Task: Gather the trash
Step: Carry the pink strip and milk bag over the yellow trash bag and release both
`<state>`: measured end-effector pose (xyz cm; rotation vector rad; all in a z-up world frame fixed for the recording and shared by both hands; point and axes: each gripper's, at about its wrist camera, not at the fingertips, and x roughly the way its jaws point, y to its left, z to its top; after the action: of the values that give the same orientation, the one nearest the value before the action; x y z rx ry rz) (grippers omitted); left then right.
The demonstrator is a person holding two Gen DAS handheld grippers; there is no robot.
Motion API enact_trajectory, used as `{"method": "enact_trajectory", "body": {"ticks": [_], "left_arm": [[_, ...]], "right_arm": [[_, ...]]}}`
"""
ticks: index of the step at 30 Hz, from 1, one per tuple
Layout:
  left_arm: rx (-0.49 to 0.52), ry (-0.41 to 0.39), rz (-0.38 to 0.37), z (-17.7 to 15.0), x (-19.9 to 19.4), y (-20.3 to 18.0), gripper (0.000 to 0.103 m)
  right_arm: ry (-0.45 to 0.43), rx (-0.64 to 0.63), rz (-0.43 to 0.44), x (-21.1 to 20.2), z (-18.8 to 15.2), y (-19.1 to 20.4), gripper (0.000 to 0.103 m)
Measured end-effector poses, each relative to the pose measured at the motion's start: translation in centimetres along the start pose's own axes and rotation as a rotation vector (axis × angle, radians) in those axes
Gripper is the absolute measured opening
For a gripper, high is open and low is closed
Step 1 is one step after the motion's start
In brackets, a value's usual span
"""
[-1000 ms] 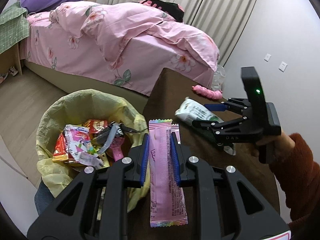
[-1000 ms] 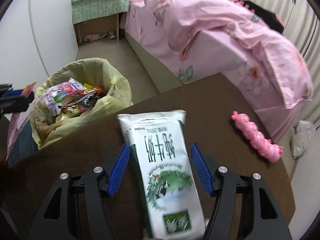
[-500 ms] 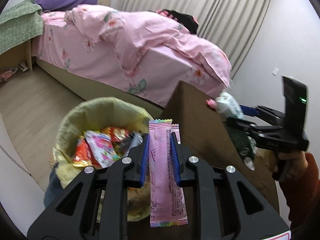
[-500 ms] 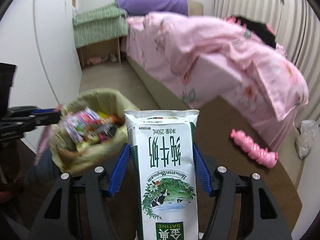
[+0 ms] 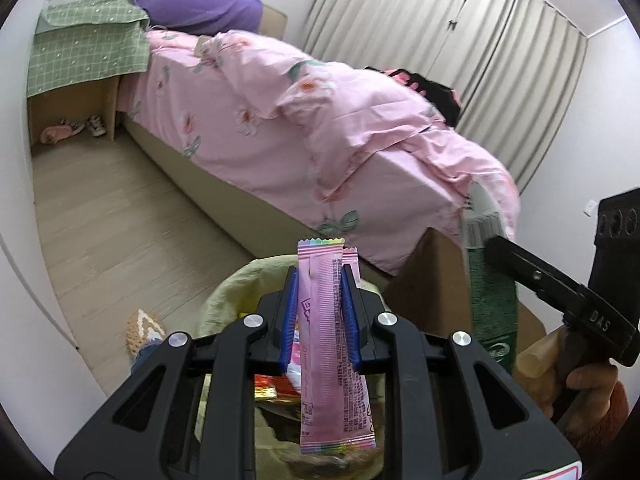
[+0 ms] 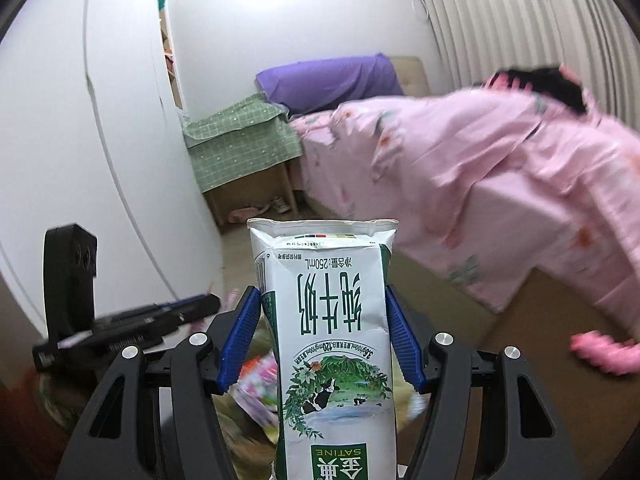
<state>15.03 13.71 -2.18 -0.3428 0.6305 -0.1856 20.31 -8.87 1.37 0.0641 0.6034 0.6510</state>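
Trash in both grippers, over the lined bin.

The pink sachet [image 5: 332,336] is clamped in the left gripper [image 5: 320,312] above the yellow-bagged bin [image 5: 236,292]; to the right, the right gripper [image 6: 322,336] grasps a white-and-green milk pouch [image 6: 328,320] over the wrappers, beside the brown table [image 5: 436,284].

Pink wrapper [image 5: 330,332] and milk pouch [image 6: 332,336] above bin [image 5: 228,292].

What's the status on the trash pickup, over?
Left gripper shut on pink wrapper, above the trash bin. Right gripper shut on milk pouch. Nothing blocking the bin.
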Motion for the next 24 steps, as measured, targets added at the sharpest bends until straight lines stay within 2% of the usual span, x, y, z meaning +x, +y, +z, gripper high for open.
{"method": "enact_trajectory", "body": {"ticks": [4,10,13,18,22,24], "left_arm": [[-0.011,0.031,0.014,-0.4,1.5,1.1,0.019],[-0.020,0.054,0.014,-1.0,3.1,2.3,0.019],[-0.039,0.035,-0.002,-0.9,3.0,2.8,0.019],[-0.037,0.015,-0.027,-0.5,3.1,2.7,0.019],[-0.039,-0.003,-0.043,-0.6,3.8,2.5,0.019],[-0.030,0.020,-0.034,-1.0,4.6,2.5,0.019]], "right_arm": [[0.046,0.051,0.023,3.8,0.0,0.1,0.059],[0.111,0.046,0.013,6.0,-0.6,0.1,0.059],[0.087,0.034,0.011,5.8,-0.6,0.2,0.059],[-0.014,0.018,0.019,4.8,-0.6,-0.2,0.059],[-0.019,0.062,0.045,6.1,-0.8,-0.3,0.059],[0.016,0.090,0.053,7.5,-1.3,-0.5,0.059]]}}
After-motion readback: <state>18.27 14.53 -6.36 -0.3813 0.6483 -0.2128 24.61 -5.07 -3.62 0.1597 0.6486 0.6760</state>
